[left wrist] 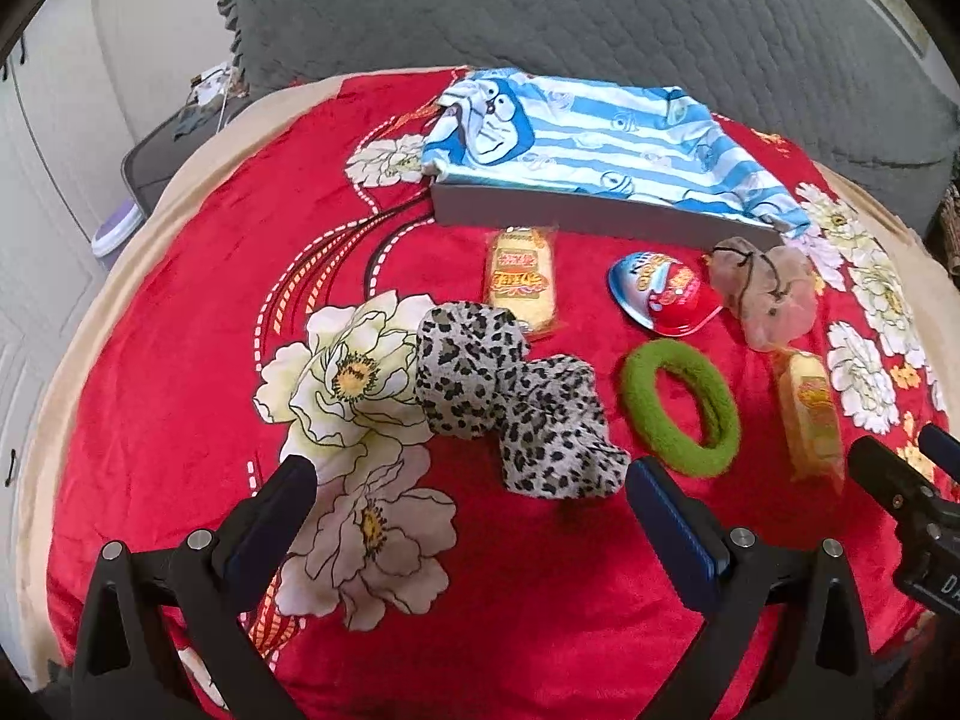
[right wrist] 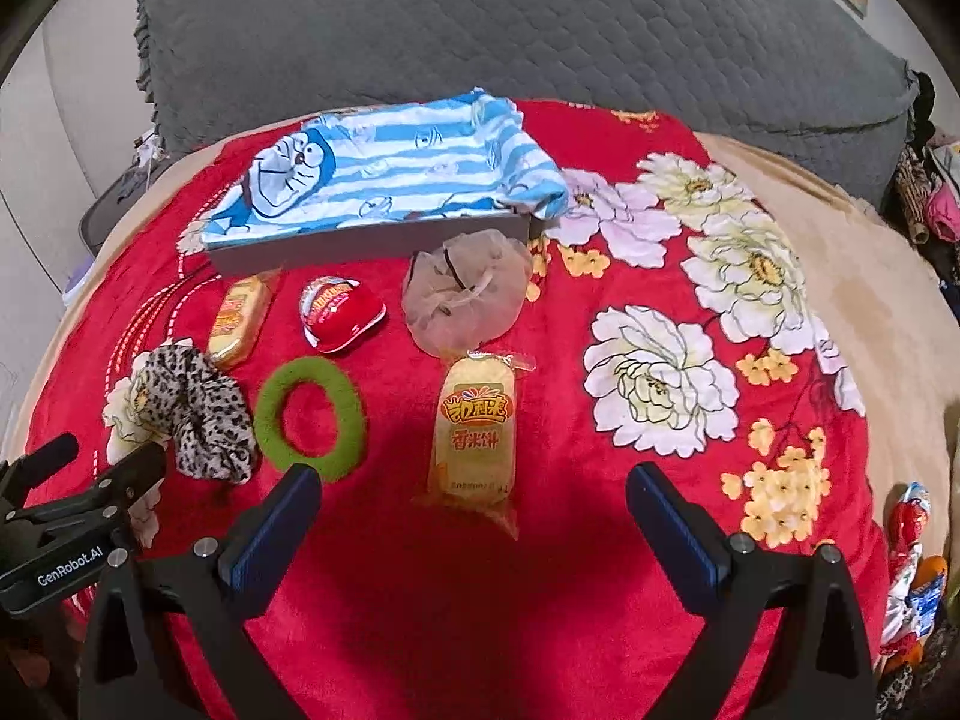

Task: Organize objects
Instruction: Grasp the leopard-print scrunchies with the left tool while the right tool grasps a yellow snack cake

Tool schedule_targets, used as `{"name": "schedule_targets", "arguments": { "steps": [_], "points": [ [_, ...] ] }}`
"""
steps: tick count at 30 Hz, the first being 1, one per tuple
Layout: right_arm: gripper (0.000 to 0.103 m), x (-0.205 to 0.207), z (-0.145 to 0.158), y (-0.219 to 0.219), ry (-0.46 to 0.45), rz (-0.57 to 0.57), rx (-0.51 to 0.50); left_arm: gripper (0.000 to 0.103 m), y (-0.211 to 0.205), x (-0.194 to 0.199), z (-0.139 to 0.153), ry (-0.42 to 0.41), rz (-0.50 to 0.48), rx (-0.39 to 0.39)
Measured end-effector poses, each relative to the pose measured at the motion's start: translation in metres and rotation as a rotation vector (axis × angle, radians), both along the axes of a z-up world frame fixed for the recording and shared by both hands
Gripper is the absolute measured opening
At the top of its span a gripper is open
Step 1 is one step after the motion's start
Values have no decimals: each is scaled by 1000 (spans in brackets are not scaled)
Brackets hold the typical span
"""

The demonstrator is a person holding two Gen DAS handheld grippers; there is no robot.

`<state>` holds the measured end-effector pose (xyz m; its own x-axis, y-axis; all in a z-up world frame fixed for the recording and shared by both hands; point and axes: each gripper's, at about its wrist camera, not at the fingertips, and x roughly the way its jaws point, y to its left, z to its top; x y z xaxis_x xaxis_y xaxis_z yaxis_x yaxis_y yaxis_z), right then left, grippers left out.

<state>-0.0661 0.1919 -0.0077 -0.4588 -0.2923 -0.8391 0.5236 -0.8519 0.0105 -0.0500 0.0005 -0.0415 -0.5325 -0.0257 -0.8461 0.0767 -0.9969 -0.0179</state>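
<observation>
left tool [left wrist: 471, 495] spread wide, right tool [right wrist: 474, 501] spread wide, both empty

Box [right wrist: 372, 249] interior under striped cloth [right wrist: 384, 174]; colourful wrappers [right wrist: 909, 570] cut by right edge, unidentifiable

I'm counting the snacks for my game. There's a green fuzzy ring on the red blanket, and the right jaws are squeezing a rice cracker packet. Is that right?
Almost. The green fuzzy ring does lie on the red blanket, but the right gripper is not squeezing anything. The right wrist view shows its jaws wide apart, with the rice cracker packet lying loose on the blanket ahead of them.
</observation>
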Motion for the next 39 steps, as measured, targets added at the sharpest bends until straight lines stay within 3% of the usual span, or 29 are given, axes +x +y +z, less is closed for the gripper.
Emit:
{"name": "schedule_targets", "arguments": {
  "steps": [29, 39],
  "points": [
    [102, -49, -39, -12, -56, -56, 56, 103, -2, -52, -44, -62, 4, 50],
    [79, -53, -52, -18, -87, -37, 82, 94, 10, -54, -49, -73, -45, 48]
  ]
}}
